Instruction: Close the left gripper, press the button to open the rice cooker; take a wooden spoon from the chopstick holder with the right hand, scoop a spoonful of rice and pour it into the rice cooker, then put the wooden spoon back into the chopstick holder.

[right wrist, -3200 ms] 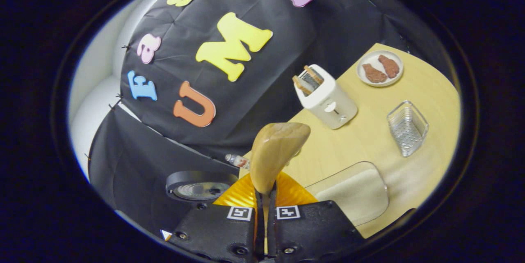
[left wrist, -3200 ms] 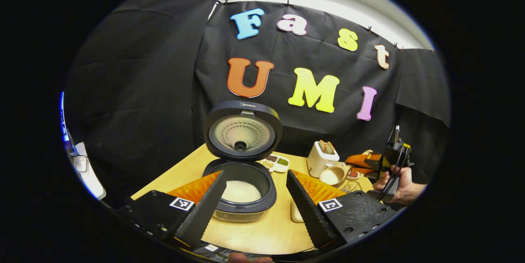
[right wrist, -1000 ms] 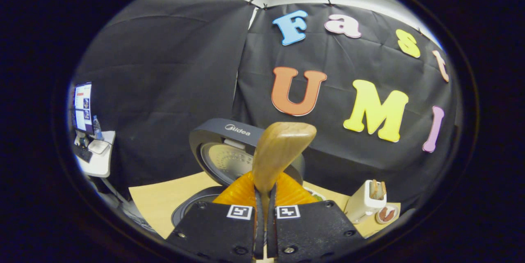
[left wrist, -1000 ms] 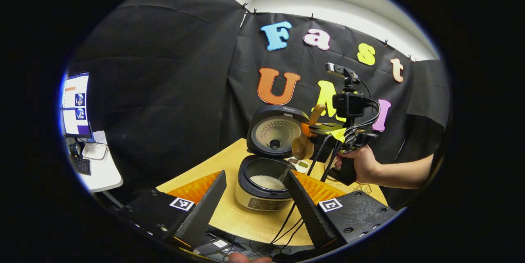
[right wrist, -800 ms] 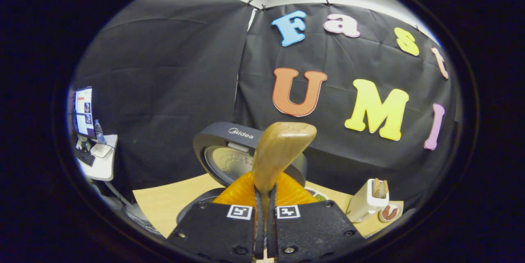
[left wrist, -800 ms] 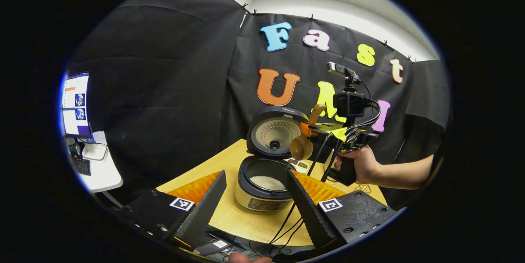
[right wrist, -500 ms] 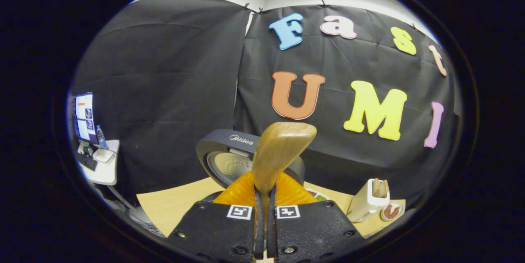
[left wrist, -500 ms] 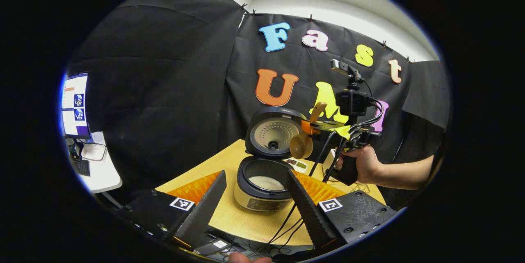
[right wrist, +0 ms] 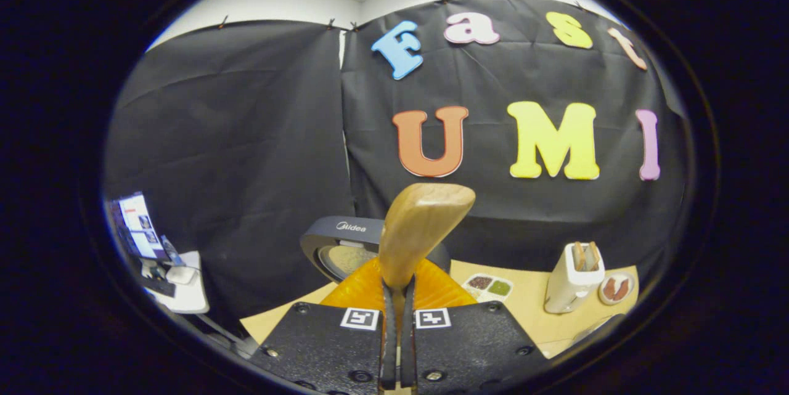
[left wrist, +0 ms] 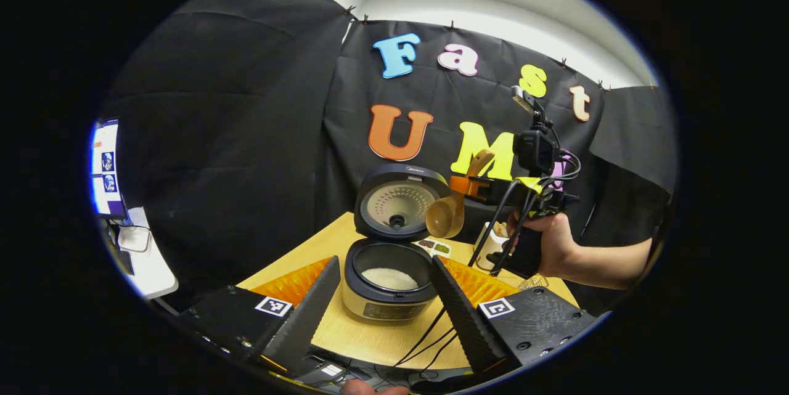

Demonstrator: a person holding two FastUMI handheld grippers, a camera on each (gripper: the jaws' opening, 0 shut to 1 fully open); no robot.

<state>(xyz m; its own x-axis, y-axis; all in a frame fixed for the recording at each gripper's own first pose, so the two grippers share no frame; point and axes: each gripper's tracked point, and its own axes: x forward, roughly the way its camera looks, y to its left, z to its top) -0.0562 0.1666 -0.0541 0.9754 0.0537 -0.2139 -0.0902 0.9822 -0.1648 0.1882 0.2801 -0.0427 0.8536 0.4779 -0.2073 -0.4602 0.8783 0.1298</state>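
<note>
Rice cooker [left wrist: 389, 281] sitting open near the front edge of the wooden table [left wrist: 363, 336], lid [left wrist: 399, 201] standing upright behind the pot, white rice [left wrist: 383, 278] lying in the bottom of the pot. Cables trailing over the table's front edge just beside the cooker. Left gripper [left wrist: 383, 299] hanging back off the table's near edge, fingers spread wide apart with the cooker framed between them, touching nothing. Right gripper [left wrist: 471, 185] held up in a hand [left wrist: 548, 247], above and to the right of the pot, clamping the wooden spoon [left wrist: 453, 204] by its handle, bowl hanging tilted over the pot's right rim, open air between bowl and rice. Spoon handle [right wrist: 419, 228] sticking up between pressed-together fingers in the right gripper view. Toaster [right wrist: 572, 284] holding bread slices, divided tray [right wrist: 487, 287] holding small portions, small plate [right wrist: 615, 289] lying beside the toaster.
</note>
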